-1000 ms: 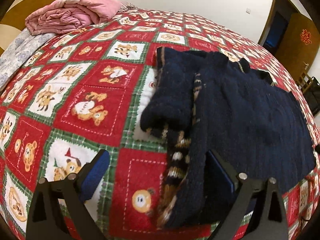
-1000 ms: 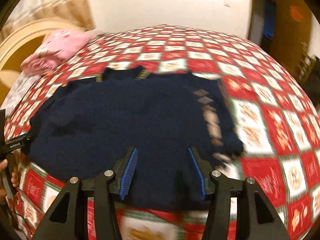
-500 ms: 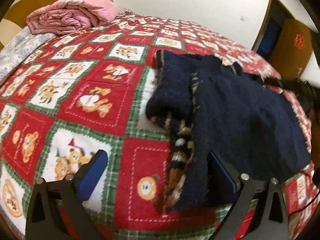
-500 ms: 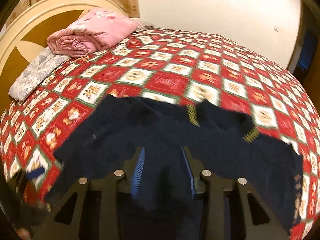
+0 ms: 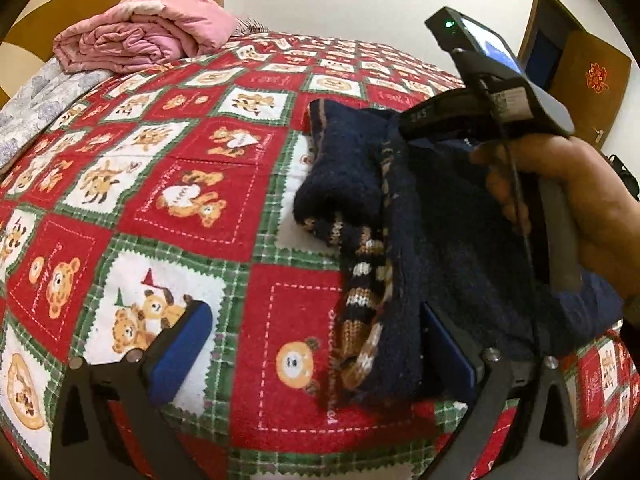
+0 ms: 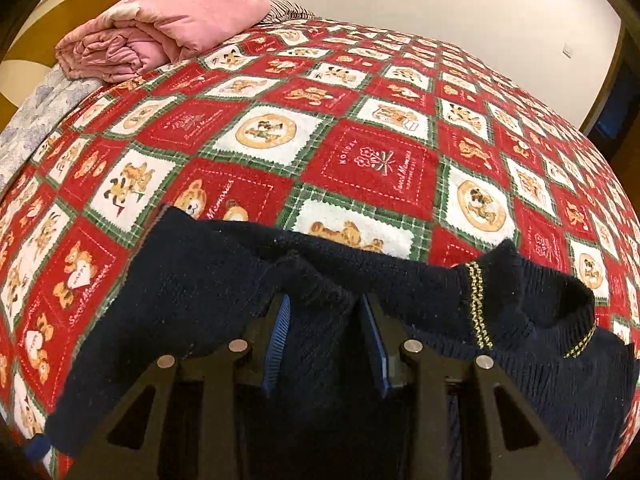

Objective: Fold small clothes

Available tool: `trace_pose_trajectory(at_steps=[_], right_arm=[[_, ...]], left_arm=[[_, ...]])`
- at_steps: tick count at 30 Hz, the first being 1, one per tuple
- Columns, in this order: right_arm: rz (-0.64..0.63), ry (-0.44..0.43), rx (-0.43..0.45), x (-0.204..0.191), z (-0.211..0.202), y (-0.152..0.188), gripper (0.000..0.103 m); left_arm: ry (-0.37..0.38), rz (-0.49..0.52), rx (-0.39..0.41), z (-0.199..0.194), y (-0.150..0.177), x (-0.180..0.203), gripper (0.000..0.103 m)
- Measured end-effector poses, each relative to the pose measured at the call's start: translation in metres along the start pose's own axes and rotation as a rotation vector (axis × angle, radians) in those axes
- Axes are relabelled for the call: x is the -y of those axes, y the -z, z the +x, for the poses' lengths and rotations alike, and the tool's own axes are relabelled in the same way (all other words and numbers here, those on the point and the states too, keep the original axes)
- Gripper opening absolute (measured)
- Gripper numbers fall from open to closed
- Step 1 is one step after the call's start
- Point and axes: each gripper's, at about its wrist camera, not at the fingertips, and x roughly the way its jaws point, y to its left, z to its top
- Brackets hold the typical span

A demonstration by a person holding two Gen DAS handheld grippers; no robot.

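Navy knit sweater (image 5: 440, 216), half-folded on bedspread (image 5: 192, 184)

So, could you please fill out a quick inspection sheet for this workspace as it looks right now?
Surface: bed with red teddy-bear quilt.
Job's things: navy sweater lying partly folded.
Clutter: pink blanket folded near the headboard.
Grippers: left gripper open, one finger on the sweater hem; right gripper pinching a raised sweater fold.
Cables: thin black cable beside the person's hand.
Surroundings: white wall, brown door.
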Motion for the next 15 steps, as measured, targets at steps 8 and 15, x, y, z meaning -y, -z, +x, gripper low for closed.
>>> trace_pose_trajectory(at_steps=[8, 15], right_arm=[[0.107, -0.122, 0.075, 0.032, -0.073, 0.062, 0.038], [-0.064, -0.147, 0.17, 0.001, -0.143, 0.146, 0.054]], left_arm=[[0.131, -0.124, 0.069, -0.015, 0.004, -0.024, 0.103], [0.176, -0.391, 0.175, -0.033, 0.019, -0.071, 0.103]])
